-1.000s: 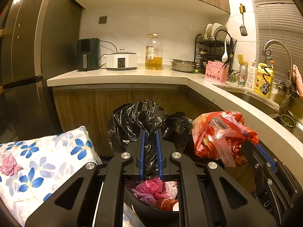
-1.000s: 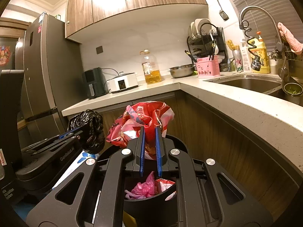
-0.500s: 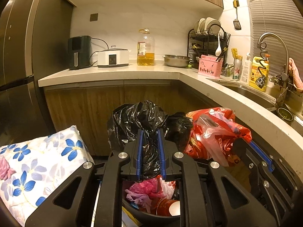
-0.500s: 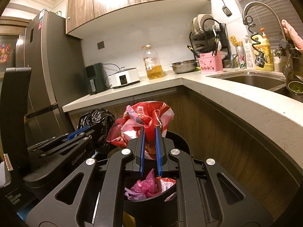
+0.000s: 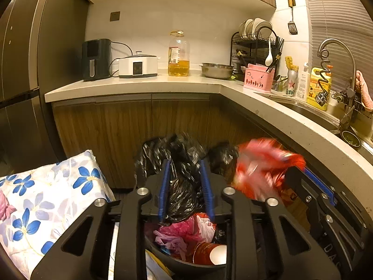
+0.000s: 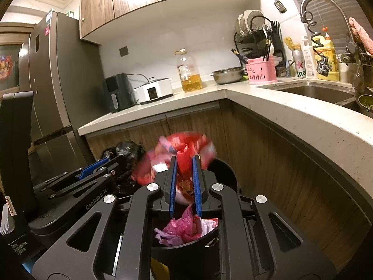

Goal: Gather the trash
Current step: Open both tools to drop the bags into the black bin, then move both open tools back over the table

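Observation:
My left gripper point(image 5: 185, 163) holds a black trash bag point(image 5: 179, 186) between its blue pads over a black bin point(image 5: 186, 261); the jaws stand wider than before. My right gripper point(image 6: 185, 158) has a red plastic bag point(image 6: 184, 161), blurred with motion, between its slightly parted pads. That red bag also shows in the left wrist view point(image 5: 263, 168). The bin point(image 6: 186, 247) below holds pink bags point(image 6: 184, 228) and a red paper cup point(image 5: 209, 254).
An L-shaped counter point(image 5: 144, 86) with wooden cabinets point(image 5: 130, 128) stands behind the bin. A sink and tap point(image 6: 312, 91) are at the right. A flowered cushion point(image 5: 46, 205) lies at the left. A fridge point(image 6: 53, 93) stands at the far left.
Both pairs of jaws have spread a little around their bags. The red bag is now blurred and shifting. Both grippers have dropped slightly toward the bin.

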`<state>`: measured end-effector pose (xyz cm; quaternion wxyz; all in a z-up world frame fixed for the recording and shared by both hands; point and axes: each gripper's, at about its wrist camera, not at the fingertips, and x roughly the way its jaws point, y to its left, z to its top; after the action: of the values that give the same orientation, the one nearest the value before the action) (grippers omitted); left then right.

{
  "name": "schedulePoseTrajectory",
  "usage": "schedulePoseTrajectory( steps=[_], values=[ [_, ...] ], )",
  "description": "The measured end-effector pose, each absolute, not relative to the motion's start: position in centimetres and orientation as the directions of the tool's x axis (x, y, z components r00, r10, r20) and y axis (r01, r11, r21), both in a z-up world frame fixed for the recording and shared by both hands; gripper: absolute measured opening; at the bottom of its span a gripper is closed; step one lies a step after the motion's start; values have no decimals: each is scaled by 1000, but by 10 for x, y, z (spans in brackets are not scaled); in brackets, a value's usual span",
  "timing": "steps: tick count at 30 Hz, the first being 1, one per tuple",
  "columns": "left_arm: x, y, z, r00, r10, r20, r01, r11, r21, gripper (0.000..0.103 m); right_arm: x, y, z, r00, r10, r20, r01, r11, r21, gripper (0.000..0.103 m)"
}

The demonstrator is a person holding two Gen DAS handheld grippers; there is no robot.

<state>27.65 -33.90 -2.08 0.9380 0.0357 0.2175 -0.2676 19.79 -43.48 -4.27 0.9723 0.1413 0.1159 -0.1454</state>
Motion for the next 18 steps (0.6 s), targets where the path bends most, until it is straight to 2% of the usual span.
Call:
schedulePoseTrajectory(
  steps=[4, 12, 17, 18],
  values=[
    [277, -338, -23, 765, -481, -428, 512, 858, -50, 41, 197, -437, -43, 928, -260, -269, 326, 914, 242, 27],
    [274, -318, -26, 813, -420, -404, 435, 898, -57, 83, 182, -438, -44, 920, -291, -264, 357, 899, 254, 59],
    [266, -294, -29, 846, -349, -404, 362, 931, -48, 91, 174, -436, -47, 913, -297, -278, 371, 889, 269, 72],
    [265, -290, -29, 849, -339, -405, 350, 935, -50, 96, 172, -434, -48, 913, -292, -283, 369, 889, 273, 74]
  ],
)
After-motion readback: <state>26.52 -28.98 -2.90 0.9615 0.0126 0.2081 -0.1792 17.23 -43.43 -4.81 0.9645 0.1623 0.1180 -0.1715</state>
